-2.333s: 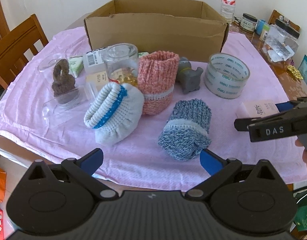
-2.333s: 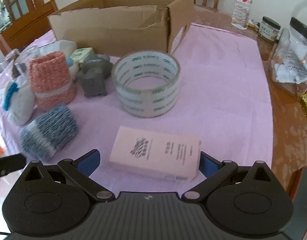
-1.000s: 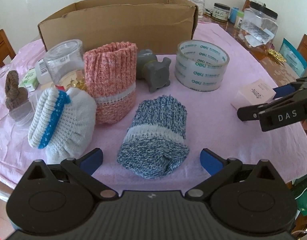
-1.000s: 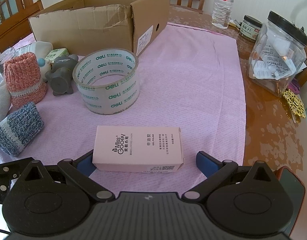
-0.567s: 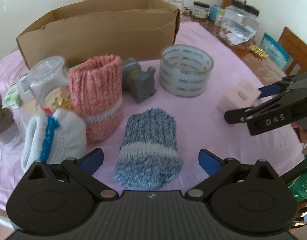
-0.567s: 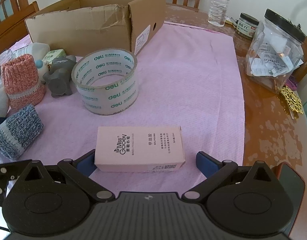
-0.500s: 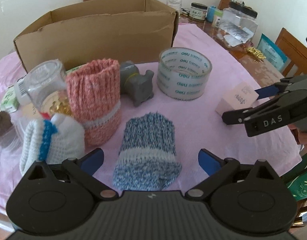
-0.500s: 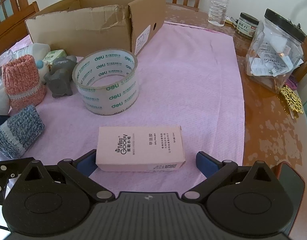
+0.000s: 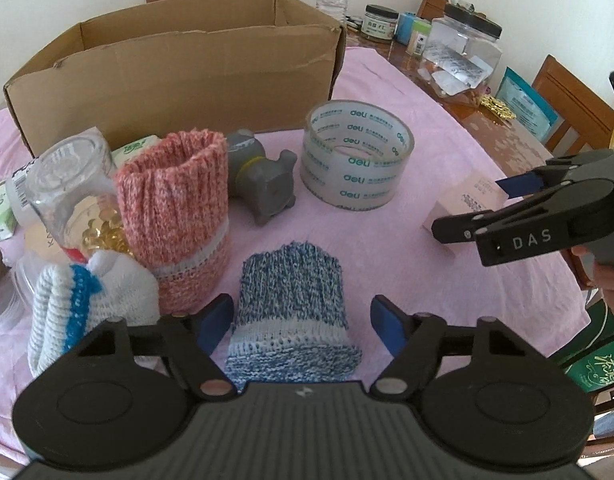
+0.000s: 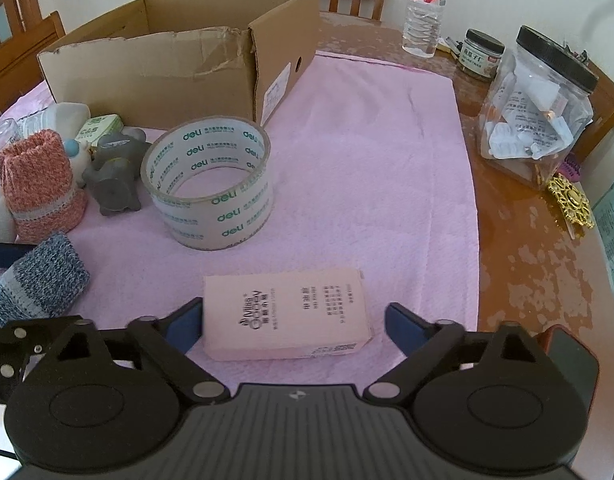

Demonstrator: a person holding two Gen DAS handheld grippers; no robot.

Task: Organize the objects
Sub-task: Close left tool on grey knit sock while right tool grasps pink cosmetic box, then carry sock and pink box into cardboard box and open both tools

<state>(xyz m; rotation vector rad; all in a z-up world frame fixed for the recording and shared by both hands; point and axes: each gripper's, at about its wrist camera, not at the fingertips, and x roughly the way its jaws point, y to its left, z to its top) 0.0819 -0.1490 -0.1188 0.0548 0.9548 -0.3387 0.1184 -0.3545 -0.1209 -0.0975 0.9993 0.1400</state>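
A blue-and-white knit sleeve [image 9: 291, 308] lies on its side on the pink cloth [image 9: 387, 248], between the fingers of my left gripper [image 9: 301, 324]. Its jaws are closing; the left pad is almost at the knit and the right pad stands clear of it. In the right wrist view a flat pink carton [image 10: 285, 314] lies between the fingers of my right gripper [image 10: 293, 326], whose jaws are closing too. The left pad is at the carton's end, while a gap remains at the right pad. The open cardboard box [image 9: 179, 76] stands behind.
A clear tape roll [image 10: 211, 184], a grey toy [image 9: 263, 184], a pink knit sleeve [image 9: 179, 200], a white knit piece [image 9: 79, 304] and a glass jar [image 9: 67, 184] crowd the left side. A plastic jar [image 10: 535, 108] and a water bottle [image 10: 425, 8] stand on bare wood.
Both pairs of fingers have drawn inward, the left around the blue knit sleeve and the right around the pink carton. The left view has turned a little; neither object has moved.
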